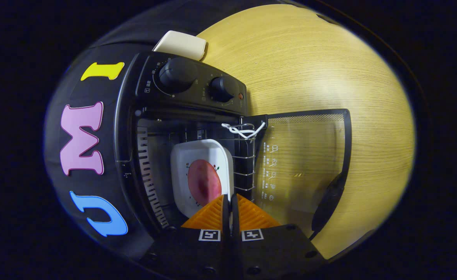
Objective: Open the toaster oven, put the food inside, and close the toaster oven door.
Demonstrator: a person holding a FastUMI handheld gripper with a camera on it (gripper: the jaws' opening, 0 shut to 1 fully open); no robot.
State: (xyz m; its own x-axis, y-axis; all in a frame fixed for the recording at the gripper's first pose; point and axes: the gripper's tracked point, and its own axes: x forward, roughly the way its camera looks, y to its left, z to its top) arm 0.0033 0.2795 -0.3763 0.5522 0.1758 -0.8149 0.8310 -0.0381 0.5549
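We hold the gripper pinched on the rim of a white square dish carrying reddish food, inside the black toaster oven; its glass door hangs open beside our fingers, printed markings too small to read.

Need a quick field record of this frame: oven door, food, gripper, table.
toaster oven: on its side in this view, two knobs on the control panel
door: open, glass panel swung out over the wooden table
plate: white, inside the oven cavity
food: reddish round piece on the plate
gripper: fingers shut on the plate's rim
rack: wire, beside the plate
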